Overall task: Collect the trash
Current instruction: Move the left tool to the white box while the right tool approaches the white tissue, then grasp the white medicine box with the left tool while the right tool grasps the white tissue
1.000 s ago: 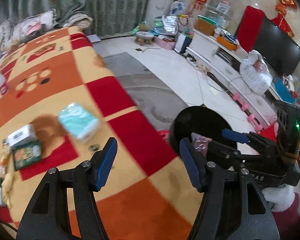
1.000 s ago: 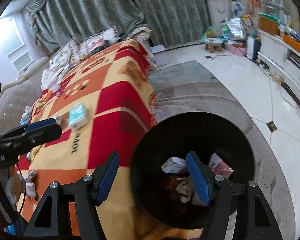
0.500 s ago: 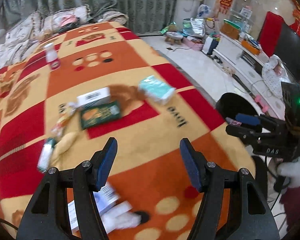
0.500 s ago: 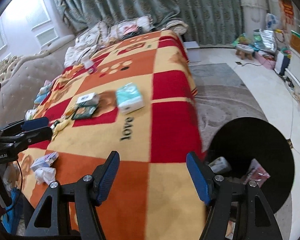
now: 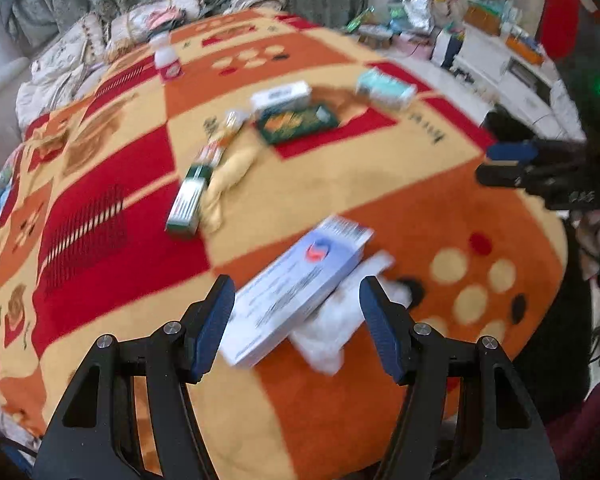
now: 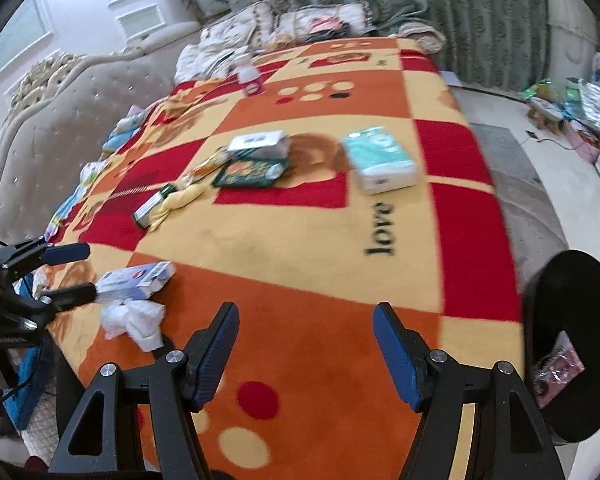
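Trash lies scattered on the patterned blanket. My left gripper is open and hovers over a white-and-blue box lying on a crumpled tissue; its pads stay clear of the box. The right wrist view shows that gripper at the box's near end, with the tissue beside it. My right gripper is open and empty over bare orange blanket. The black bin stands on the floor at the right, a pink wrapper inside.
Further up the bed lie a green carton, a yellow rag, a dark green packet, a white box, a teal tissue pack and a small bottle. Pillows and curtains sit behind; a TV cabinet is at the right.
Both grippers swung away from the black bin and across the bed. The left one came over the white-and-blue box and tissue. Neither jaw width changed.
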